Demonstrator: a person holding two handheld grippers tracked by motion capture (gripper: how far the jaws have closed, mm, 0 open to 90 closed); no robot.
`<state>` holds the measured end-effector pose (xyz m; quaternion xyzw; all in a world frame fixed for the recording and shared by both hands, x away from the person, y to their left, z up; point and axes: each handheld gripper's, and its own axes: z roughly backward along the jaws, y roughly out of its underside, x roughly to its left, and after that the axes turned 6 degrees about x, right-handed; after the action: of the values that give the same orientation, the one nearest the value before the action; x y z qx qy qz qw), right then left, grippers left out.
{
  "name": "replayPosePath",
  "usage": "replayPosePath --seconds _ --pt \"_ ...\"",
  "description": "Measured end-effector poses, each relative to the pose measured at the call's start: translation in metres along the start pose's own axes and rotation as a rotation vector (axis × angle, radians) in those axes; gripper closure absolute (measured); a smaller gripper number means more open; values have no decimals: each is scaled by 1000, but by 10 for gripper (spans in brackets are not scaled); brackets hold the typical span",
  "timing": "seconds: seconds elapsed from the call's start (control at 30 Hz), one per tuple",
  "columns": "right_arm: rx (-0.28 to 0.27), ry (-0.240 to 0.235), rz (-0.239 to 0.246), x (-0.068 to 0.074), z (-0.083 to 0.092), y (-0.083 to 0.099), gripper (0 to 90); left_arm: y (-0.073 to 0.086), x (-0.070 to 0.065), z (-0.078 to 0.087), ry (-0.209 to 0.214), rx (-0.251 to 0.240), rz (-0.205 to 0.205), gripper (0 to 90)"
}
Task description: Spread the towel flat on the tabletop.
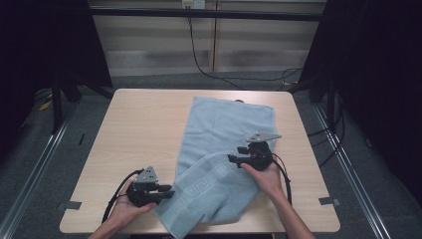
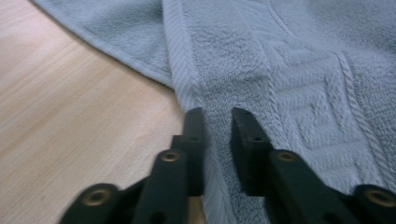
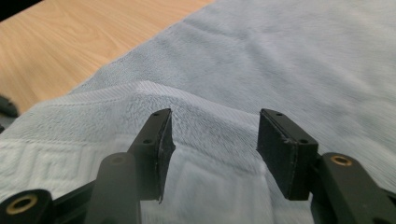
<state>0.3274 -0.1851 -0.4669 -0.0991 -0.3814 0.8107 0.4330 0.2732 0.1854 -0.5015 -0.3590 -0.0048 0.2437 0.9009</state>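
A light blue towel (image 1: pixel 226 124) lies on the wooden table (image 1: pixel 139 124), with its near end folded back so the patterned border (image 1: pixel 209 186) faces up. My left gripper (image 1: pixel 169 190) lies low at the towel's near left edge. In the left gripper view its jaws (image 2: pixel 217 114) stand narrow, with the ribbed hem (image 2: pixel 187 88) pinched between them. My right gripper (image 1: pixel 233 158) rests on the towel at the right end of the fold. In the right gripper view its jaws (image 3: pixel 212 116) stand wide apart astride the folded edge (image 3: pixel 154 91), and the pads do not touch it.
Bare table top (image 1: pixel 134 149) lies left of the towel. A black cable (image 1: pixel 199 62) runs across the floor behind the table. Dark curtains and metal rails flank both sides, and tape marks (image 1: pixel 328 201) sit near the front corners.
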Motion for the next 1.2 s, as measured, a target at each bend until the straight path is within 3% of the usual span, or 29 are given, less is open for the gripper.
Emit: replayPosePath --seconds 0.13,0.2,0.23,0.3,0.43,0.47,0.57,0.67,0.73,0.87,0.93,0.97,1.03,1.1,1.13,1.17,1.2 --pt "71 5 6 -2 -26 -3 385 -1 3 2 5 6 -5 848" --pt "86 20 3 -5 -35 1 378 0 6 5 -4 -7 14 894" --pt "86 20 3 -5 -35 1 378 0 9 6 -28 -2 25 894" --pt "94 50 10 -6 -37 2 377 2 17 7 -36 0 58 894" --pt "119 100 14 -5 -44 8 381 2 23 8 -27 -17 89 897" --pt "122 113 17 -5 -43 8 417 1 22 9 -27 -22 87 897" --pt "123 108 36 1 -41 7 673 -2 24 16 -19 -55 87 897" --pt "108 107 45 4 -38 6 805 -2 29 26 -13 -111 120 897" --pt "71 72 13 3 -32 4 812 -2 32 31 -6 -146 137 897" --pt "4 35 9 6 -14 -2 829 -9 33 42 0 -205 145 897" --pt "-49 1 8 9 1 -6 832 -12 32 48 -2 -232 153 897" --pt "-100 -14 18 12 16 -10 840 -15 32 51 1 -252 152 898" --pt "-114 -16 20 14 22 -12 841 -19 29 56 -1 -270 151 898" --pt "-176 -35 24 19 48 -17 845 -22 26 61 11 -290 143 899" --pt "-176 -35 24 19 48 -17 845 -23 24 63 14 -304 141 899" --pt "-201 -46 38 23 65 -17 846 -24 22 65 28 -312 139 898" --pt "-201 -46 38 23 65 -17 846 -25 19 67 28 -316 130 898"
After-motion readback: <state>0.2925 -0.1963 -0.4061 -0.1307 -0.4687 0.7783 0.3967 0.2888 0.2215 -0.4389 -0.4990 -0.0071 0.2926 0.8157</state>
